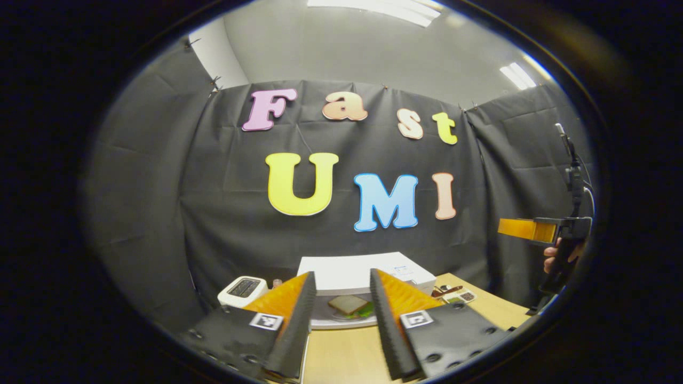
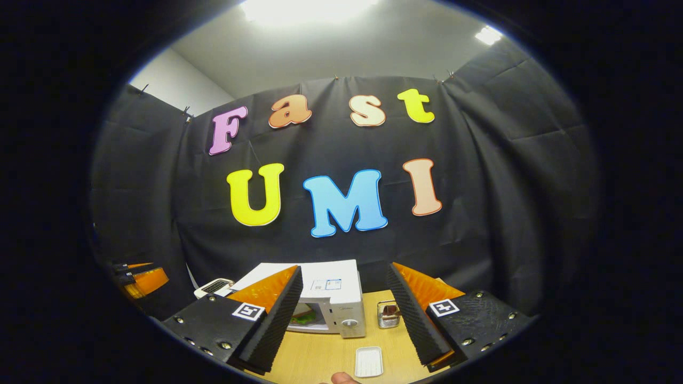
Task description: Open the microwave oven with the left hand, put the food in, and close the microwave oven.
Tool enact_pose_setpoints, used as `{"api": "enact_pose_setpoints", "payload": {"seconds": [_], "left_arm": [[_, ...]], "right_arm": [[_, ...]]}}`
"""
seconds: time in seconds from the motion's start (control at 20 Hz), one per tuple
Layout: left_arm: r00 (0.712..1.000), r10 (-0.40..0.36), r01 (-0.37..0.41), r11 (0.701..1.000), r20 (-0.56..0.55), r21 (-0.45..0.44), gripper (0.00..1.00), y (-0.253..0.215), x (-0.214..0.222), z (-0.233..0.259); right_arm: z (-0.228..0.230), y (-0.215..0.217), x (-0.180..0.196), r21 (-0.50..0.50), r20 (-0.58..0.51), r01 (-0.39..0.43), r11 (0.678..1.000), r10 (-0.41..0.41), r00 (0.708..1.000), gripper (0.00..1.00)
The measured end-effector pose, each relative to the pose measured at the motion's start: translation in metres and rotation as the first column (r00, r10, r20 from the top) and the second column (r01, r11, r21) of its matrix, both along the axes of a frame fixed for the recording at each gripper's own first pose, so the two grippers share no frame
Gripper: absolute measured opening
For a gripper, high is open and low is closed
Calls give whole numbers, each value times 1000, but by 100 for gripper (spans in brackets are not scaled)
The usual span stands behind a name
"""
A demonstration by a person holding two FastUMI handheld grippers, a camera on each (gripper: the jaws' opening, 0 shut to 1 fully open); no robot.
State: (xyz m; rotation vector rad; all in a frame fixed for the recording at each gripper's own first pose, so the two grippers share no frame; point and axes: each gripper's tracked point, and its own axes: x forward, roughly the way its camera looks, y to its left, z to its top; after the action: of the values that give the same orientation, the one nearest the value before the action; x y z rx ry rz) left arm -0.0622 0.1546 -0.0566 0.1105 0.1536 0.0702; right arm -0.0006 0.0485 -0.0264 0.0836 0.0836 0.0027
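Sandwich (image 1: 349, 305) already sitting inside microwave (image 1: 368, 273) — door state hard to tell. Left gripper (image 1: 341, 309) and right gripper (image 2: 346, 314) both raised before microwave, jaws wide, holding nothing. Risky if swung carelessly — could clip toaster (image 1: 243, 289) left of microwave.

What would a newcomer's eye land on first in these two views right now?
Most likely the white microwave standing on the wooden table, with a sandwich showing behind its door. Next, each gripper's own spread fingers low in its view, framing that microwave. After that, smaller items: a white toaster to the microwave's left, and a small white tray on the table in front of it.
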Motion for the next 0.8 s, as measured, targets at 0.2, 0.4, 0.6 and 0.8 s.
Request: {"api": "enact_pose_setpoints", "payload": {"seconds": [0.2, 0.4, 0.6, 0.8], "left_arm": [[998, 22, -22, 1000, -61, -9, 7, 21, -25, -23], [984, 122, -114, 991, -128, 67, 7, 89, -65, -55], [960, 207, -201, 978, -186, 52, 7, 148, -103, -93], [952, 207, -207, 978, -224, 21, 6, 173, -116, -127]], "right_arm": [[9, 0, -4, 14, 34, -8, 1000, 7, 999, 96], [20, -2, -8, -4, 76, -9, 1000, 9, 997, 96], [19, -7, -10, -28, 77, 2, 1000, 0, 997, 96], [10, -6, -5, -16, 60, 5, 1000, -4, 998, 96]]}}
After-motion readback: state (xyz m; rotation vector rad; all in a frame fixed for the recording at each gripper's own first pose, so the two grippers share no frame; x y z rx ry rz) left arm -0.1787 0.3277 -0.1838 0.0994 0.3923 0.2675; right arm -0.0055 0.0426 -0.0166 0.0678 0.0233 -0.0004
